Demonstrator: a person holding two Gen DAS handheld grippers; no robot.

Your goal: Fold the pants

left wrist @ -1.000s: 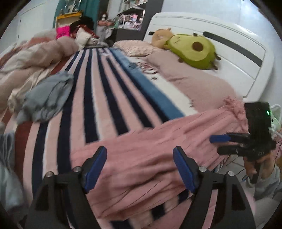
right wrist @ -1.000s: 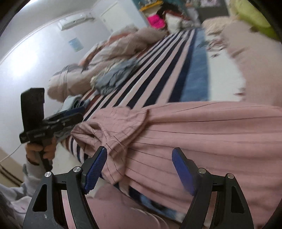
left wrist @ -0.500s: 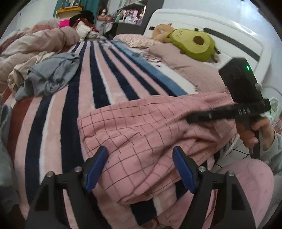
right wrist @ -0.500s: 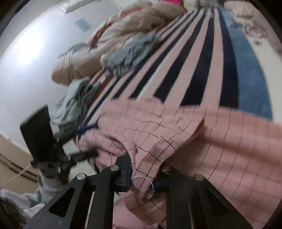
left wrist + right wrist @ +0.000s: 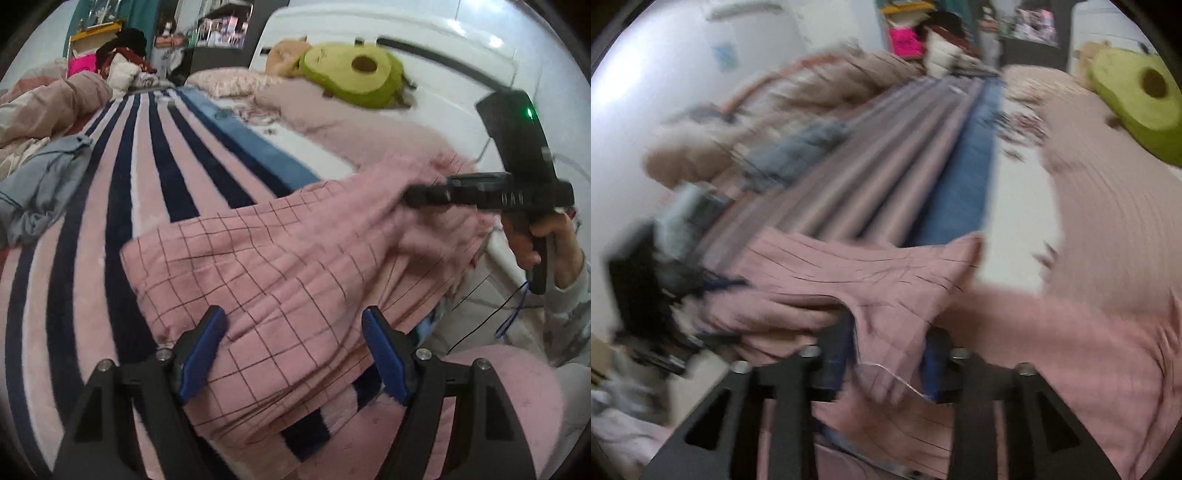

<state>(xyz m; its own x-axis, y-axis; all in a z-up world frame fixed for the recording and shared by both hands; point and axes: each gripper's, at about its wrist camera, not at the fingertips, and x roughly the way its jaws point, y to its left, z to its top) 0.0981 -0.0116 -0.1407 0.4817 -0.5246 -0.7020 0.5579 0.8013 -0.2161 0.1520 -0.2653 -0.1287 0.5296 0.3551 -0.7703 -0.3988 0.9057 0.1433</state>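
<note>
Pink checked pants (image 5: 280,266) lie across the striped blanket (image 5: 155,173). Right gripper (image 5: 886,354), jaws just reopening, loosely brackets a raised fold; left gripper (image 5: 295,354) hovers spread over the near edge. That fold may slip out, undoing the crease.

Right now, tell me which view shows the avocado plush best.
The left wrist view: the avocado plush lies whole and fairly sharp against the white headboard. The right wrist view catches only part of it, cut off at the blurred frame edge.
</note>
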